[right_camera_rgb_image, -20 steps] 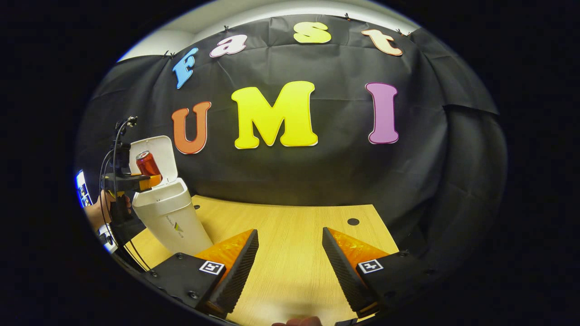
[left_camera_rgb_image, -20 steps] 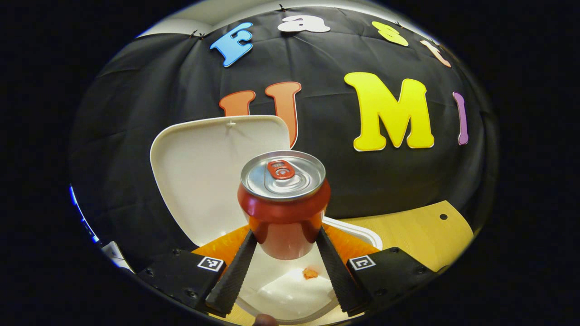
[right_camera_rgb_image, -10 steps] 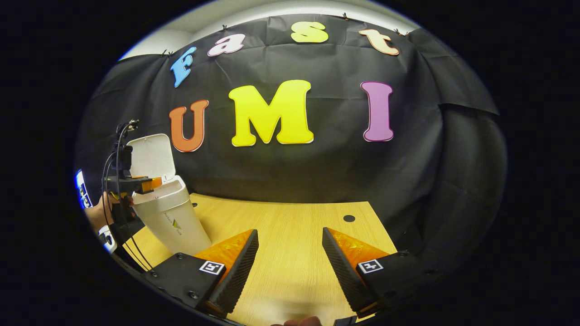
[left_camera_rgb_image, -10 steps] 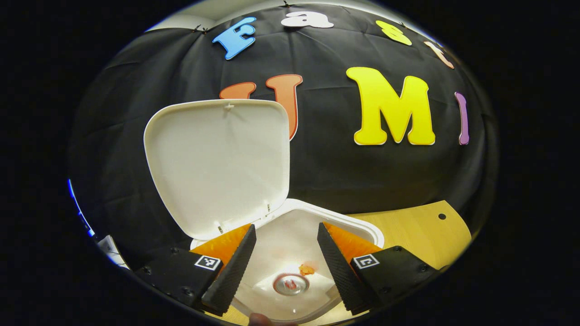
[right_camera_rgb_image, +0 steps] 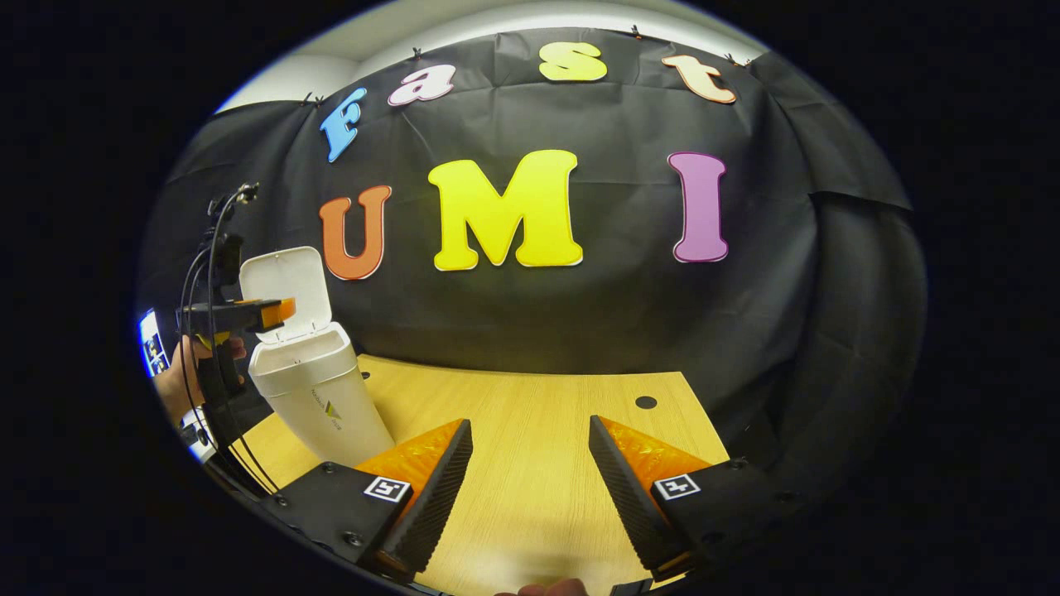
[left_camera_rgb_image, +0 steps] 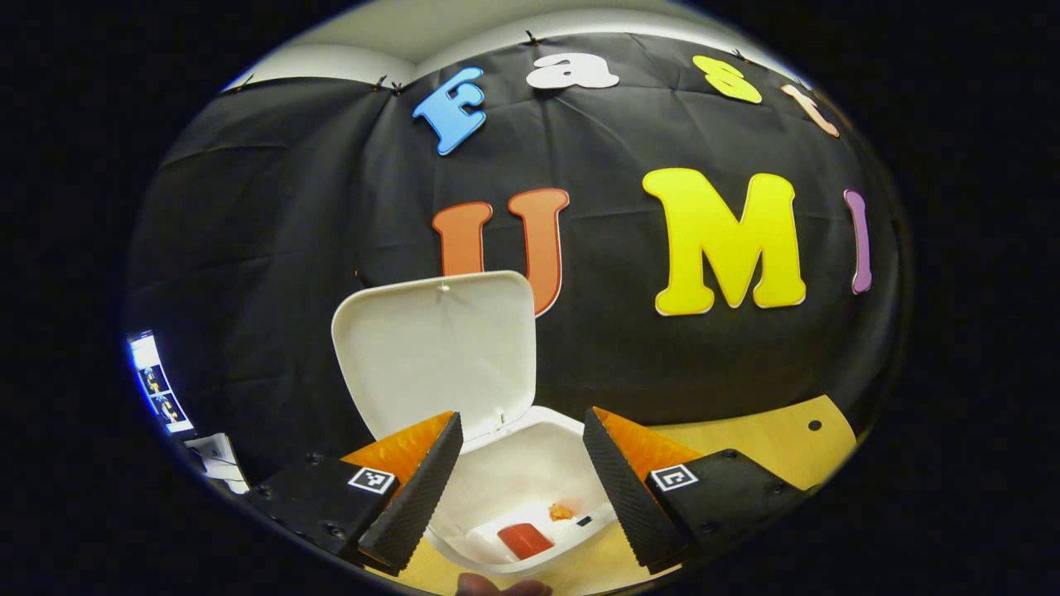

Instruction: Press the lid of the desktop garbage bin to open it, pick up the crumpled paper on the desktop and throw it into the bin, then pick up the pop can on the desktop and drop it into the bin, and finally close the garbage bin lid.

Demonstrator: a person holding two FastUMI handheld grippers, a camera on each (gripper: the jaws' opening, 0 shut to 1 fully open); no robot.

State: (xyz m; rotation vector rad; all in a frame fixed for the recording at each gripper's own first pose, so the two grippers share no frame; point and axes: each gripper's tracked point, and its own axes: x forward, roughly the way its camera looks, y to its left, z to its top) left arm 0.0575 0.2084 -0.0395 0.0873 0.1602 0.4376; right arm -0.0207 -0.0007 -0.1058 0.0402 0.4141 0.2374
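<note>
The can [left_camera_rgb_image: 524,540] lies at the bottom of the bin [left_camera_rgb_image: 530,463], red side up, on the white paper [left_camera_rgb_image: 497,534] beneath it. The bin stands on the surface [right_camera_rgb_image: 530,414] near its left edge, and its lid [left_camera_rgb_image: 439,356] is raised upright behind the opening. The left claw [left_camera_rgb_image: 517,480] hovers just above the bin's mouth, released and holding nothing; in the right gripper view it [right_camera_rgb_image: 277,313] sits level in front of the lid, gripped by a hand [right_camera_rgb_image: 178,377]. The right claw [right_camera_rgb_image: 526,480] is well apart from the bin, over bare wood, also released and holding nothing.
</note>
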